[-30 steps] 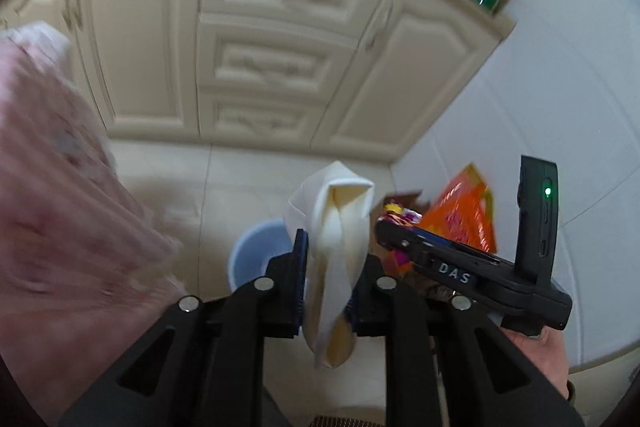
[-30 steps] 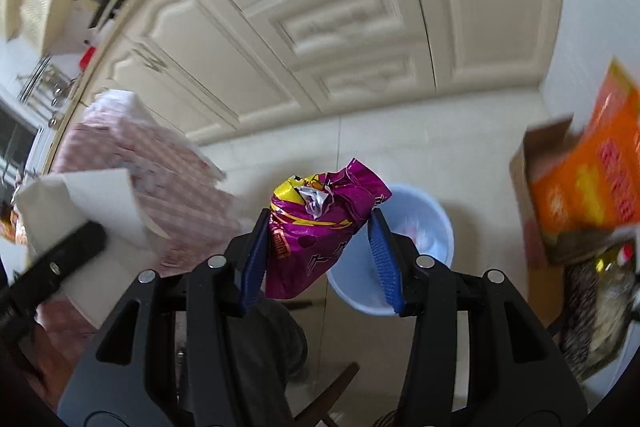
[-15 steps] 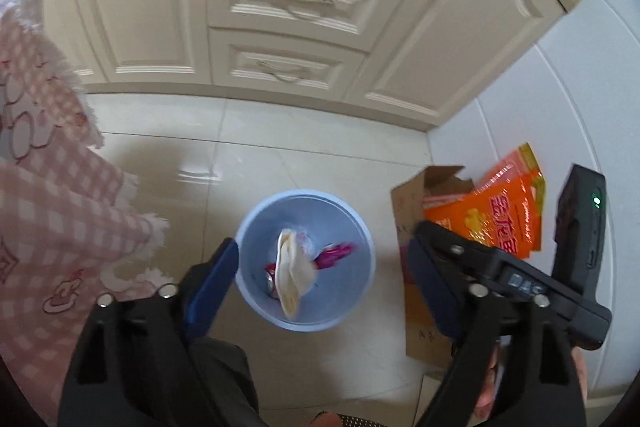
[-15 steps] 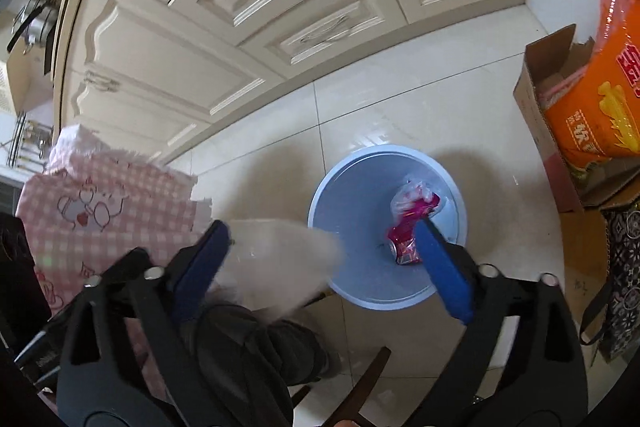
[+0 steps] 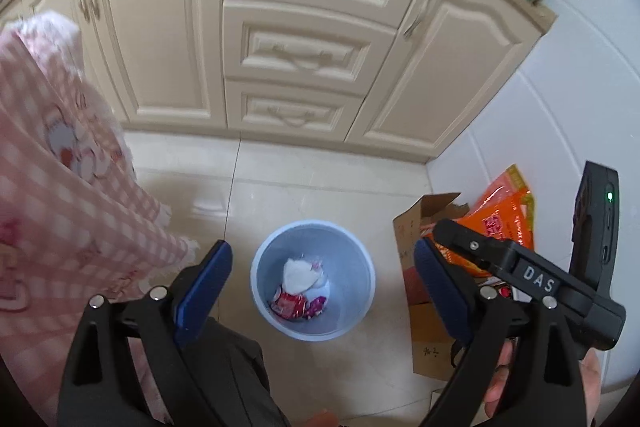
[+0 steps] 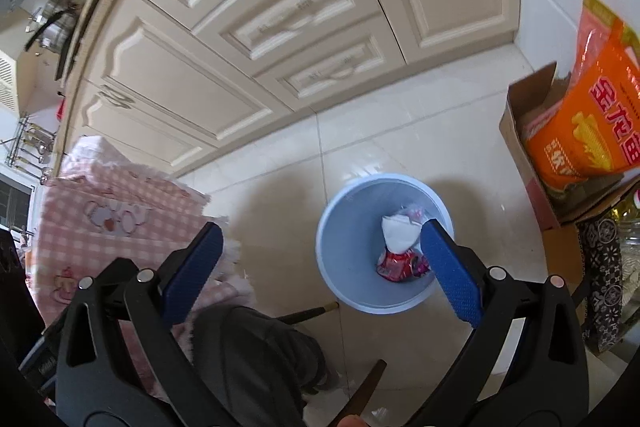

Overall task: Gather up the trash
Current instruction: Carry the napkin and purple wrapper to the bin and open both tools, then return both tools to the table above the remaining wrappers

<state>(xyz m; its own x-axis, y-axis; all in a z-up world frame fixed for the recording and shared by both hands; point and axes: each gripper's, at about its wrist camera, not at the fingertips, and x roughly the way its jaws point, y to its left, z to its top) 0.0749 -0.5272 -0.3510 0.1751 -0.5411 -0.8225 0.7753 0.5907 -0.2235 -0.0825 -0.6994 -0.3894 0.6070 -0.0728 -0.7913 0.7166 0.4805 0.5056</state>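
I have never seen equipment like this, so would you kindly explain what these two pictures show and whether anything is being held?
No robot here: a person carries a hand-held clamp in each hand, each with a wide-angle camera looking along its two blue-padded fingers. One picture comes from the left gripper, whose jaws are opening with nothing between them; the other from the right gripper, open wide and also empty. Both look down at a kitchen floor. There stands a pale blue bin holding a white tissue and red and purple wrappers. Beside it sits a cardboard box with an orange bag.
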